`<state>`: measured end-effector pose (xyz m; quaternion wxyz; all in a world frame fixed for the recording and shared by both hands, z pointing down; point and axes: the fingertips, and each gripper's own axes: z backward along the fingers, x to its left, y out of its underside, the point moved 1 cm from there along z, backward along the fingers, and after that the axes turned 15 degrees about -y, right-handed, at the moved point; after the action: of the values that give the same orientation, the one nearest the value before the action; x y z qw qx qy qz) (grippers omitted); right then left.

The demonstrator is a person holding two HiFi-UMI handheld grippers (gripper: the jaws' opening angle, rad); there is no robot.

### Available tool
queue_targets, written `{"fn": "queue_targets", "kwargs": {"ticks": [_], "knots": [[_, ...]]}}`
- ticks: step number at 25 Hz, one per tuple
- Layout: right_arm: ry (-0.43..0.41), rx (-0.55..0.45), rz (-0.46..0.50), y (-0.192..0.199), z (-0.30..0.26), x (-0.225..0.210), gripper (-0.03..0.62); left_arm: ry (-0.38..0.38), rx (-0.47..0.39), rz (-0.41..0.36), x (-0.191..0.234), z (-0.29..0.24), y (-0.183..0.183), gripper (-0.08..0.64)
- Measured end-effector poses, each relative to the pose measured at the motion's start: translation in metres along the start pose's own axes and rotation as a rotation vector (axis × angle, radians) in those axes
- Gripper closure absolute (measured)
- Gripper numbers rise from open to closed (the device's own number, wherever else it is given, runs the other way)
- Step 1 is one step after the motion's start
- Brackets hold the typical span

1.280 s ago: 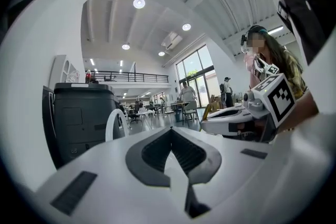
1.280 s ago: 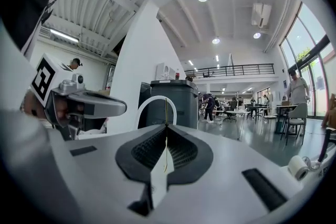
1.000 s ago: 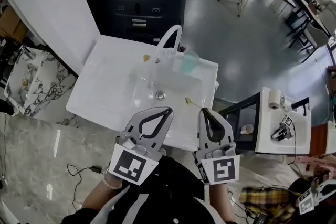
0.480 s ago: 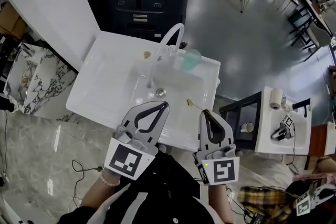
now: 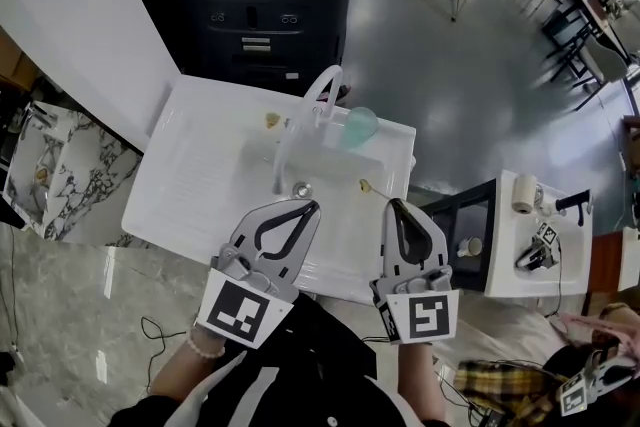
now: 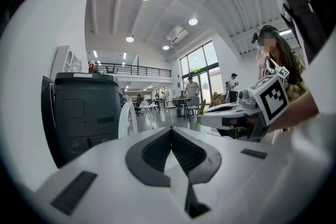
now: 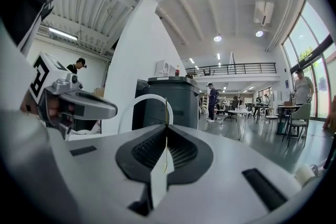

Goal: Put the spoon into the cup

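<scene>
Above the white sink's (image 5: 200, 177) front rim, the right gripper (image 5: 393, 204) has its fingers pinched shut on the thin gold spoon (image 5: 368, 187). The left gripper (image 5: 314, 206) is closed and empty. The translucent pale-green cup (image 5: 360, 124) stands at 11 o'clock, spoonless; carrying and dropping remain.
</scene>
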<state>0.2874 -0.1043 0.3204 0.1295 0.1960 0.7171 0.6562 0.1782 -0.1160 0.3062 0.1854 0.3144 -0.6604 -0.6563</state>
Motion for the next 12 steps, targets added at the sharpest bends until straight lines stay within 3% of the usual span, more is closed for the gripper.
{"fn": "queue_targets", "kwargs": {"ticks": [12], "knots": [[0.012, 0.036, 0.066, 0.001, -0.053, -0.038, 0.584, 0.024, -0.007, 0.004, 0.015, -0.012, 0.002, 0.563]]}}
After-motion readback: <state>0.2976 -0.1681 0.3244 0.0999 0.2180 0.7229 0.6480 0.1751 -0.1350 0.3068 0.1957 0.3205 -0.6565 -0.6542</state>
